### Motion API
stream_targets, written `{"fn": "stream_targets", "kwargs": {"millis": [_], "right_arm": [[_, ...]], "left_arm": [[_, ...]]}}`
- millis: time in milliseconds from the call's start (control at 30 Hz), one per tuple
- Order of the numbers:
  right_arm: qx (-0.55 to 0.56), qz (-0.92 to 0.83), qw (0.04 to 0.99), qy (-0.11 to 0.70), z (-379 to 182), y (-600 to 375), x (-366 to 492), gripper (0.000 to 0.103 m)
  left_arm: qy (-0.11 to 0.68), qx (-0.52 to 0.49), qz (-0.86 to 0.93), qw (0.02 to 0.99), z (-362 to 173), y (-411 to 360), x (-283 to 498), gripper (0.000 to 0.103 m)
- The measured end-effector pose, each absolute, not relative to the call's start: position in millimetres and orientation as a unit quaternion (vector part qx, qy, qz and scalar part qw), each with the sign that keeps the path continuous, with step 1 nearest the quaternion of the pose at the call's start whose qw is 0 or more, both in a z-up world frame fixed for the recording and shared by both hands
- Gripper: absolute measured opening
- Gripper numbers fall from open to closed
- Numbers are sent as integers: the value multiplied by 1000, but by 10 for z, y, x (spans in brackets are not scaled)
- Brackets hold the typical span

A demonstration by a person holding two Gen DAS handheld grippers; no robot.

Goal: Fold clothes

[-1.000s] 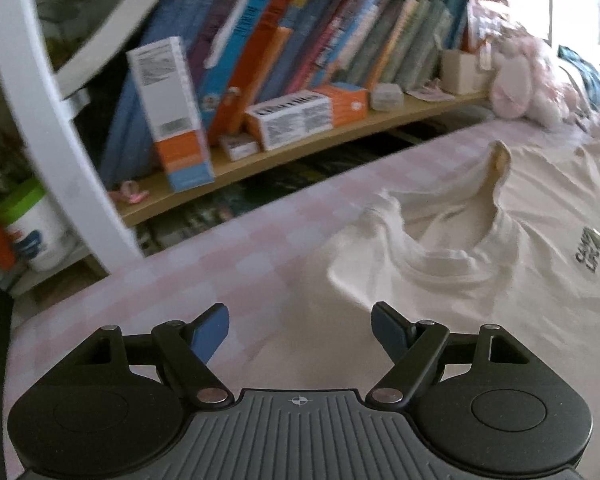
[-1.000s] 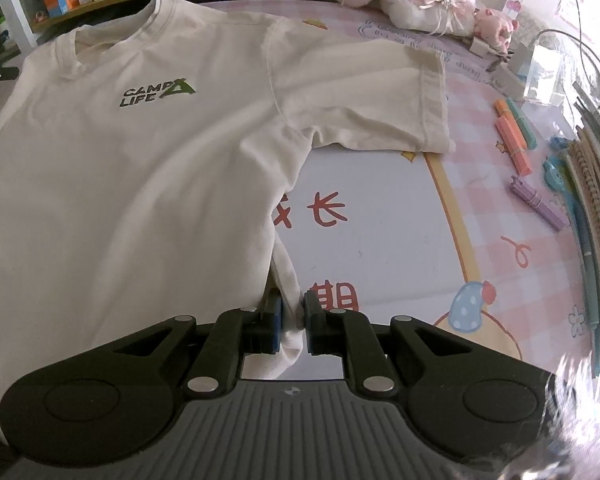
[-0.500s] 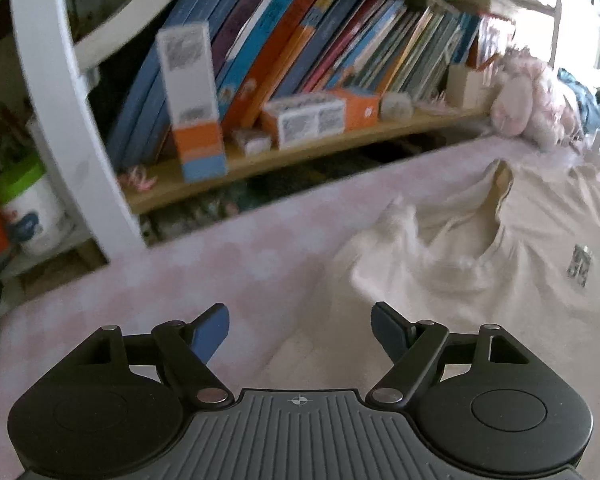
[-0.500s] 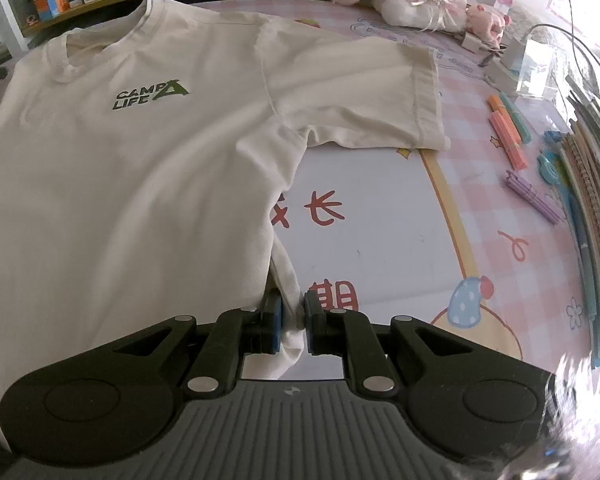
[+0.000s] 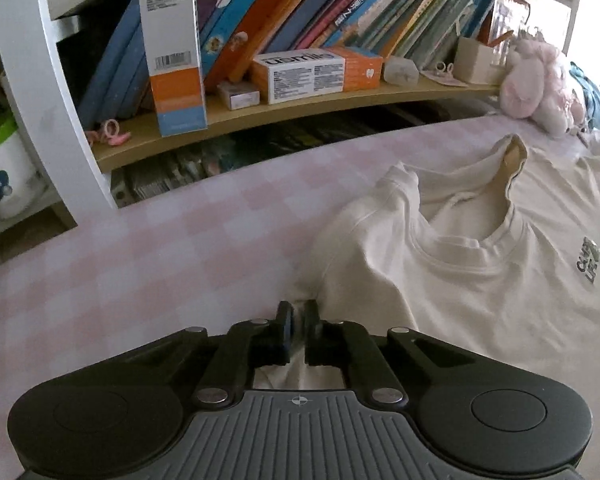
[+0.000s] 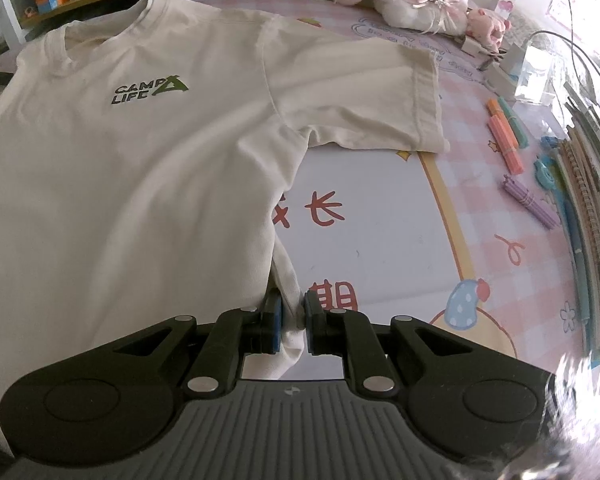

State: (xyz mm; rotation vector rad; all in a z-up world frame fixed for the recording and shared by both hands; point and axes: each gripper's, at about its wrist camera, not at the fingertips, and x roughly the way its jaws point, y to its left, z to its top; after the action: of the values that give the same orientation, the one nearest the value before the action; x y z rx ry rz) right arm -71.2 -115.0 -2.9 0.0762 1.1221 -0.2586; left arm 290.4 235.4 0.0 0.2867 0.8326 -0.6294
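— Where is the cream cotton T-shirt (image 6: 140,168) with the green "CAMP LIFE" print?

— Spread flat on the pink checked worktop (image 5: 140,248), collar towards the wooden bookshelf (image 5: 300,108).

— And the jaws?

— The left gripper (image 5: 298,320) has nipped a fold by the shoulder edge. The right gripper (image 6: 291,322) is nearly closed, side hem pinched between.

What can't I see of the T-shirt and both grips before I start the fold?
- T-shirt hem: right wrist view, cut off at the bottom, behind the right gripper body.
- Sleeve on the left gripper side: left wrist view, hidden behind the gripper.
- Chest print: left wrist view, cut by the right edge.
- How much cloth each gripper pinches: covered by the pads.
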Motion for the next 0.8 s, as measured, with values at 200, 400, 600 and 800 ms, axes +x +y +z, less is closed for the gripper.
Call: {"fn": "stream_targets", "kwargs": {"millis": [200, 400, 600, 800], "right_arm": [[61, -135, 841, 521, 5, -1180, -711, 10], [86, -138, 848, 504, 118, -1207, -699, 10], [103, -151, 838, 515, 158, -1314, -796, 8], [213, -177, 818, 505, 328, -1637, -1088, 8]], "left_arm": [[388, 135, -223, 884, 47, 2457, 3096, 2], [389, 139, -195, 890, 14, 2506, 3234, 2], [389, 144, -187, 891, 5, 2486, 3215, 1], [394, 137, -177, 892, -6, 2527, 3209, 1]]}}
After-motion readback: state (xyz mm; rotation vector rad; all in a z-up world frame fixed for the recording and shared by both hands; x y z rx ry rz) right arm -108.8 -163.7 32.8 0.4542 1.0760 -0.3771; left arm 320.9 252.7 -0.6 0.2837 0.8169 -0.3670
